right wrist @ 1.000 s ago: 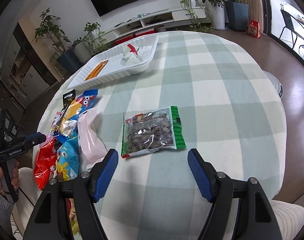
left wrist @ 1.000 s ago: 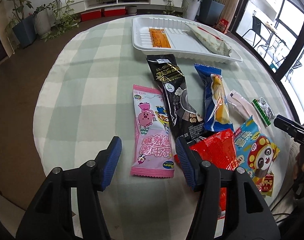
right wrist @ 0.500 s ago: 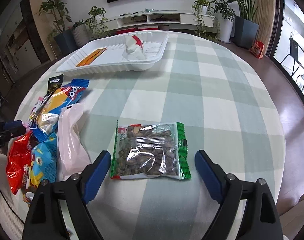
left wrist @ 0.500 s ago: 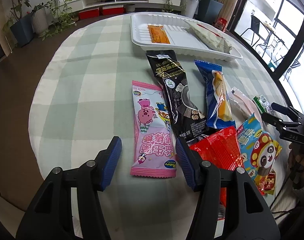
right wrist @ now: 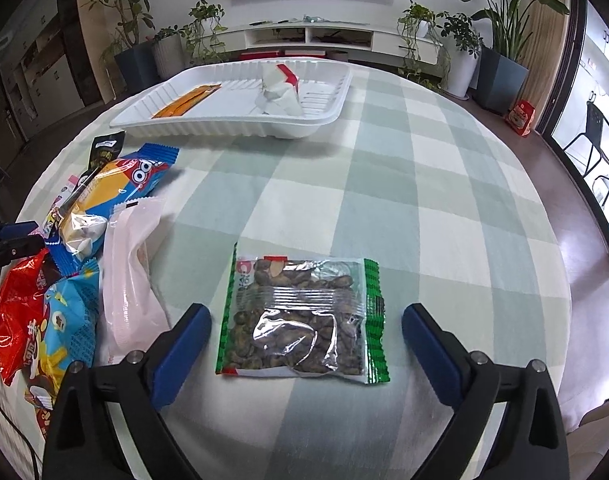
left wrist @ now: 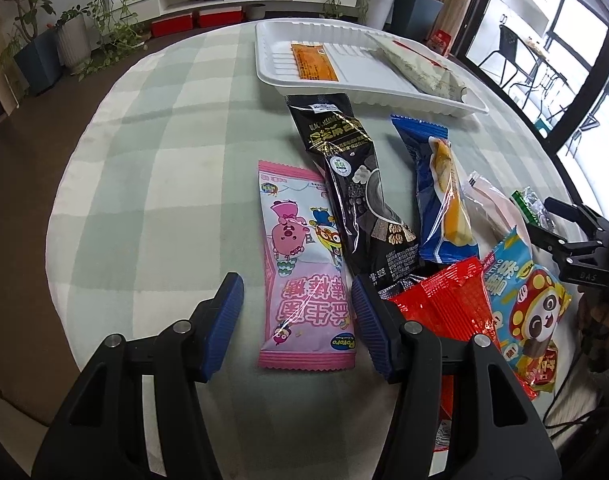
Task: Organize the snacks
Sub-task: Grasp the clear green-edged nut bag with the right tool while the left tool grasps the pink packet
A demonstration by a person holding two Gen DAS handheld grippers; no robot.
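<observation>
My right tool point(right wrist: 304, 334) hangs over the checked bench point(right wrist: 444, 200) with its jaws opening wide, and the green-edged packet of nuts point(right wrist: 302, 318) lies flat between the blue fingers point(right wrist: 182, 344), touched by neither. My left tool point(left wrist: 296, 320) is released and half open above the near end of the pink cartoon packet point(left wrist: 302, 264), which lies on the bench between its fingers without contact that I can see. Just right of that packet lie a long black packet point(left wrist: 356, 192), a blue packet point(left wrist: 436, 188), a pale translucent packet point(left wrist: 492, 204), a red packet point(left wrist: 452, 300) and a panda packet point(left wrist: 524, 304), partly overlapping one another. At the far side of the bench the white tray point(right wrist: 324, 116) holds an orange sachet point(right wrist: 186, 100) and a white packet point(right wrist: 278, 92).
</observation>
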